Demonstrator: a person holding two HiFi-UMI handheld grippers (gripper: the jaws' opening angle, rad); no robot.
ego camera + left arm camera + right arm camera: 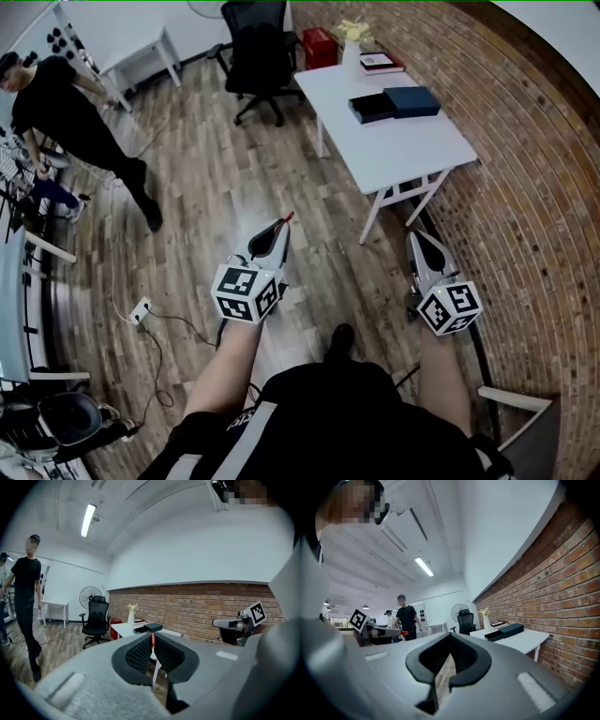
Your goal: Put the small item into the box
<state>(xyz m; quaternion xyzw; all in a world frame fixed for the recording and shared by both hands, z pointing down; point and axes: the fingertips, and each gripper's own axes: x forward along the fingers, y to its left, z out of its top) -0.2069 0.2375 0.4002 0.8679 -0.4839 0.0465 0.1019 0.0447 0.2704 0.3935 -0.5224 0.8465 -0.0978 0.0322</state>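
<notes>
My left gripper (279, 230) is held over the wooden floor, shut on a small red item (290, 217) that pokes out at its tip. In the left gripper view the red sliver (153, 641) sits pinched between the black pads (140, 654). My right gripper (416, 242) hangs near the table's front legs, its jaws together with nothing seen between them (450, 637). The box stands on the white table (394, 150) ahead: a dark blue part (412, 100) and a black part (372, 108) side by side. Both grippers are well short of it.
A vase of pale flowers (352, 52) and a book (380, 63) stand at the table's far end, a red case (319, 47) behind. A black office chair (258, 56) is left of the table. A person (75, 122) stands at far left. A power strip (141, 310) lies on the floor.
</notes>
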